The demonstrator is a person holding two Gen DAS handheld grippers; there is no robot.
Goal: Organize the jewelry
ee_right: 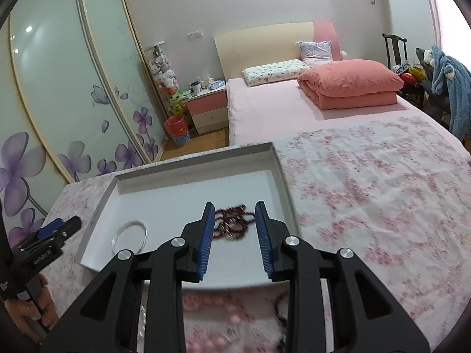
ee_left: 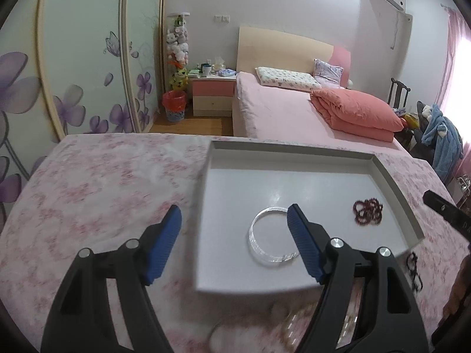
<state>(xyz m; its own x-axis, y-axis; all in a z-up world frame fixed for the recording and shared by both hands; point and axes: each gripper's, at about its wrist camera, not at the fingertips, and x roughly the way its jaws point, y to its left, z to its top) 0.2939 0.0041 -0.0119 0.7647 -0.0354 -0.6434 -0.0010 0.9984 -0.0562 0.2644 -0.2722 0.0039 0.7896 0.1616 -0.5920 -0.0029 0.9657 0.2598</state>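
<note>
A white shallow tray lies on a pink floral cloth. In it lie a clear bangle and a dark red bead bracelet. My left gripper is open and empty above the tray's left edge, its right finger beside the bangle. My right gripper is open and empty, its jaws framing the red beads from above. More jewelry lies blurred on the cloth before the tray: black beads, pink beads.
The cloth-covered table stands in front of a pink bed. A wardrobe with flower doors stands at the left. The right gripper's tip shows at the left view's right edge.
</note>
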